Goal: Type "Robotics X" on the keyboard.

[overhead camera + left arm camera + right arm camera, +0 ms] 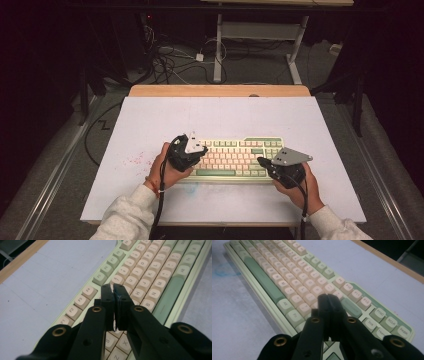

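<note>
**Two clenched grippers over the keyboard**

The keyboard (235,157), pale green with cream keys, lies near the front middle of the white worktop (150,125). The left gripper (113,288) hangs over its left end, jaws clenched with only a slit between them, nothing held. The right gripper (328,298) is poised above the right end, near the function keys, jaws pressed together, also holding nothing.
</note>
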